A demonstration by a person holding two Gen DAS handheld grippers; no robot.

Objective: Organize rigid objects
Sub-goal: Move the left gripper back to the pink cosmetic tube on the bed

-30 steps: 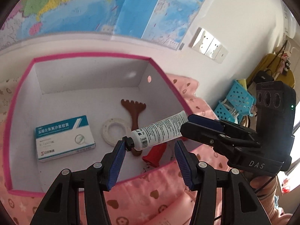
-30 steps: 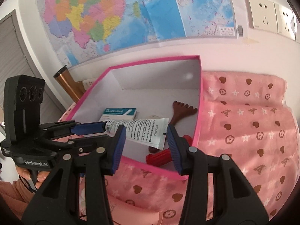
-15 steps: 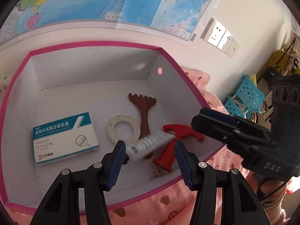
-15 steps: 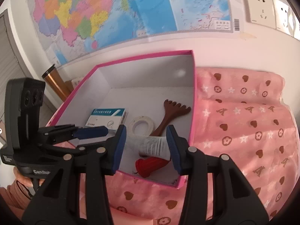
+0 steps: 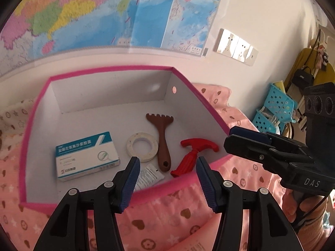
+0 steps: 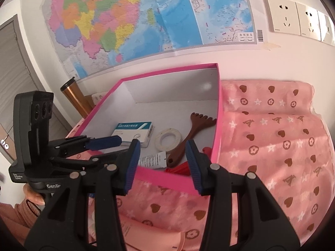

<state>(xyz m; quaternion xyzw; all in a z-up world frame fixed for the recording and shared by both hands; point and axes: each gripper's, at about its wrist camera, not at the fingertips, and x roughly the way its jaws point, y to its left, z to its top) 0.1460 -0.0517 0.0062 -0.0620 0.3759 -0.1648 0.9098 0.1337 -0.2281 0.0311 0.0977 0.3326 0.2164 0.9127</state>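
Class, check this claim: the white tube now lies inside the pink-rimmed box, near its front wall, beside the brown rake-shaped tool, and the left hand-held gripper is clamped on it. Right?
Not quite. The tube does lie in the box beside the brown tool, but the left hand-held gripper holds nothing: in the left wrist view its jaws stand open, clear of the tube.

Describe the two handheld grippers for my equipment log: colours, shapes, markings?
Both are black plastic with long scissor-like arms, silver rivets and ribbed blue pads. The left gripper carries a block with three round lenses and white "GenRo..." lettering. The right gripper has a like block, marked "DAS". A brownish-pink sleeve shows at the left hand; a thin black cable hangs under the right gripper.
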